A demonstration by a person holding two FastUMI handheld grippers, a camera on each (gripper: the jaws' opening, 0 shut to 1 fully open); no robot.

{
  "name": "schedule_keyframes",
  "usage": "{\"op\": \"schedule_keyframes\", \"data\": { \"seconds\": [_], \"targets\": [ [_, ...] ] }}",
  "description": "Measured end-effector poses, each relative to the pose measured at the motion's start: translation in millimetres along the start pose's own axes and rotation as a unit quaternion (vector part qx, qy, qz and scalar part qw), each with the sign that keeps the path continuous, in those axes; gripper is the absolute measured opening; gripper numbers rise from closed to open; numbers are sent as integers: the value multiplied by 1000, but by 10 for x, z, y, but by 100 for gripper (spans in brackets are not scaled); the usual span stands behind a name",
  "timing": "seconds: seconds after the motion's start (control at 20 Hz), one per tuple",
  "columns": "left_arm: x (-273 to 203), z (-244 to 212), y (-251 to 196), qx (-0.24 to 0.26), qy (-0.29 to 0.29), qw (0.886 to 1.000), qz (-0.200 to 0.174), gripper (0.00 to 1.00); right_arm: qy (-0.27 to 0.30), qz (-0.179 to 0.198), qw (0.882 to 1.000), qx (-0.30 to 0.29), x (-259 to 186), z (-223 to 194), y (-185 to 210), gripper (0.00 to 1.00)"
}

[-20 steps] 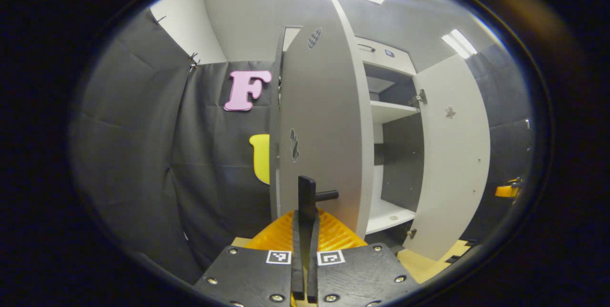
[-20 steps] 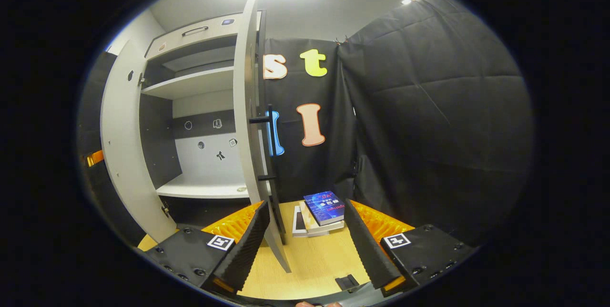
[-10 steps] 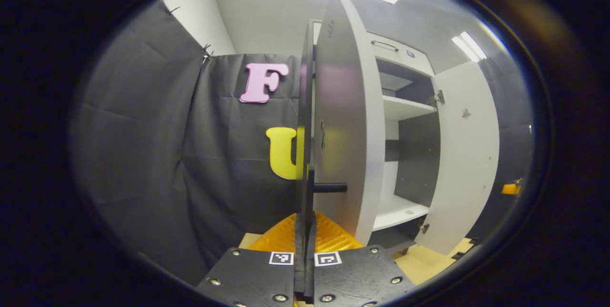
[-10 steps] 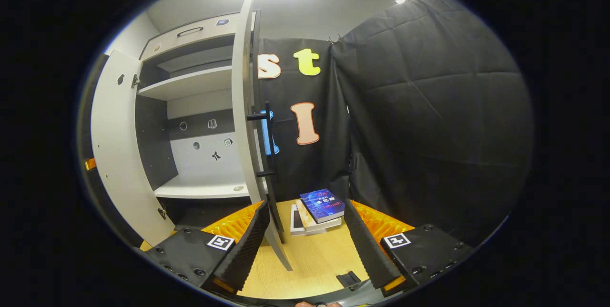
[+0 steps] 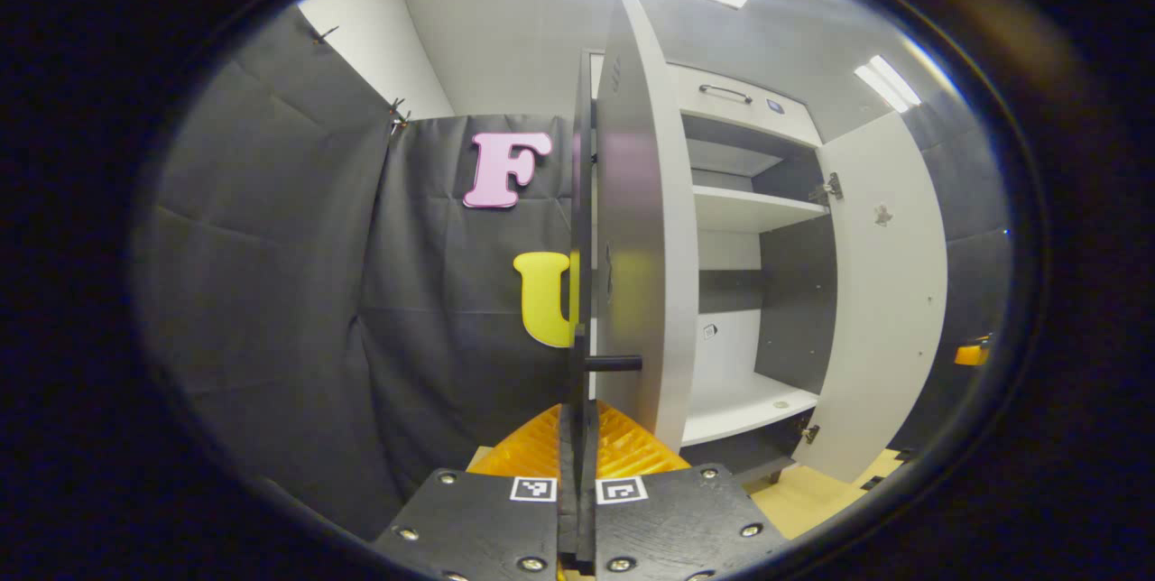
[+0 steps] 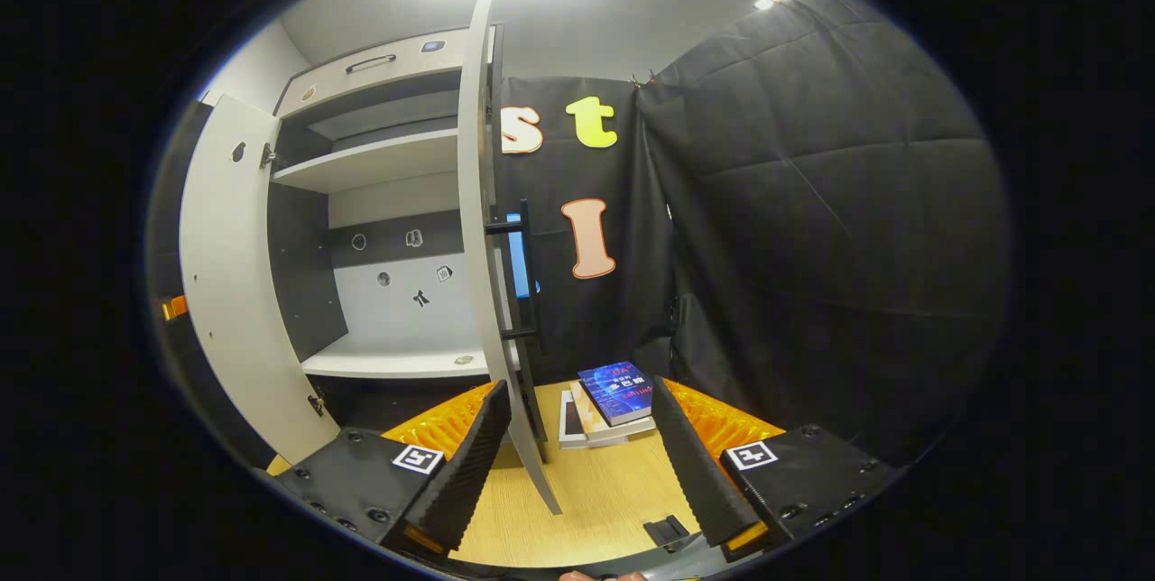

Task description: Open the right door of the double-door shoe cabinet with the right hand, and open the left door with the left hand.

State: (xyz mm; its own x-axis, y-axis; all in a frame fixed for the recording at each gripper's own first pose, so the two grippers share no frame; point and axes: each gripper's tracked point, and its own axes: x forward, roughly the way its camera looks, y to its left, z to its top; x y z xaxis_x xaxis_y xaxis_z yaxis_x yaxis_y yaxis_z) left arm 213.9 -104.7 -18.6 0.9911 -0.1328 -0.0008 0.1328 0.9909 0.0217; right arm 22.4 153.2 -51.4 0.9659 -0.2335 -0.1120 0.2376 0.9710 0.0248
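Left tongs (image 5: pixel 577 473): fingers nearly together, clamped on the lower end of the black bar handle (image 5: pixel 582 355) of the shoe cabinet's left door (image 5: pixel 632 229). In the left gripper view this door stands swung out from the cabinet (image 5: pixel 749 211) and is seen almost edge-on. The handle's stand-off post projects from the door face just above the fingers.

Right tongs (image 6: pixel 577 464): fingers spread wide, gripping nothing. In the right gripper view the right door (image 6: pixel 483 229) stands open, edge-on, its lower corner between the two fingers but closer to the left-hand finger; contact cannot be judged. The right door's black handle (image 6: pixel 528 270) sits on the door's outer face, well above the fingers.

Cabinet interior: both doors stand clear of the opening, exposing a white upper shelf (image 6: pixel 370 161) and a white lower shelf (image 6: pixel 397 360). Small stickers mark the back panel between the shelves.

To the right of the right door, a stack of books (image 6: pixel 609 401) lies on the wood floor (image 6: pixel 586 491) against the booth wall.
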Motion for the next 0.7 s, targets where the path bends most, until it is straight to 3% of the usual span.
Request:
{"op": "schedule_keyframes", "data": {
  "seconds": [0.05,0.25,0.45,0.6,0.7],
  "targets": [
    [-49,85,5,-1,-8,1000,3,1,-2,3,1000,1,15,11,19,92],
    [-288,389,38,18,-32,999,15,0,-15,27,999,9,36,135,217,92],
    [-510,569,-99,55,-56,995,55,0,-33,52,998,11,-35,260,457,92],
    [-625,398,-426,43,-53,997,36,1,-47,73,996,11,-134,362,647,98],
    [-724,249,-610,37,-51,997,34,9,-51,83,995,-1,-170,389,714,98]
  ]
}}
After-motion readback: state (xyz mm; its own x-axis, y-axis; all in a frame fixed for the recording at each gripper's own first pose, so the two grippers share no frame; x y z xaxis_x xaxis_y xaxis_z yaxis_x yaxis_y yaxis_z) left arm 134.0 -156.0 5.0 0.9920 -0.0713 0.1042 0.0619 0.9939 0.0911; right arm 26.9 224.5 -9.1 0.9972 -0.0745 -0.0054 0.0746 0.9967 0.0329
